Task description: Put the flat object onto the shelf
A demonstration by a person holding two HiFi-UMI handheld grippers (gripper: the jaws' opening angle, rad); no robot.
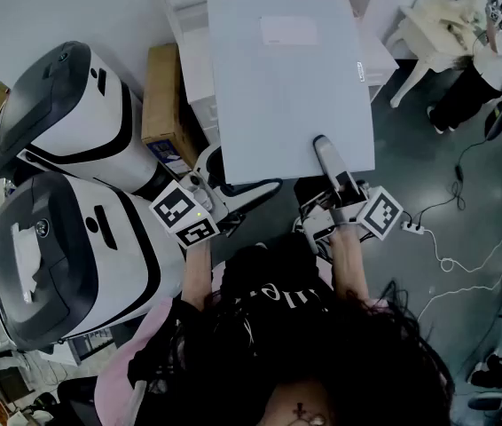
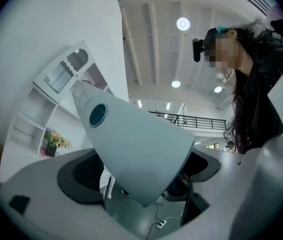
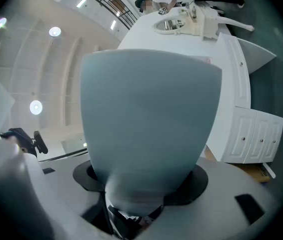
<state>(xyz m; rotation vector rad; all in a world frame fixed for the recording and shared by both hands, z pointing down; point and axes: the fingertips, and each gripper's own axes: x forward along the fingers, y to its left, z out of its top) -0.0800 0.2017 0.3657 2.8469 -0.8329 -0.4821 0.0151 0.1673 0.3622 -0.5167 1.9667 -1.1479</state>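
Note:
The flat object [image 1: 286,78] is a pale grey-blue board, held up in front of me over the white shelf [image 1: 189,7]. My right gripper [image 1: 324,156] is shut on its near edge, one finger lying on top of it. In the right gripper view the flat object [image 3: 146,124] fills the middle and runs down into the gripper [image 3: 141,189]. My left gripper [image 1: 233,189] is at the near left corner, jaws wide. That corner of the flat object [image 2: 136,149] reaches between them in the left gripper view, and I see no pad pressing on it. The shelf [image 2: 36,114] shows behind.
Two big white and dark grey machines [image 1: 65,118] [image 1: 47,264] stand at my left, with a cardboard box [image 1: 162,105] beside them. A white cabinet with drawers [image 3: 246,129] is at the right. White furniture [image 1: 437,25] and floor cables with a power strip [image 1: 415,229] lie right.

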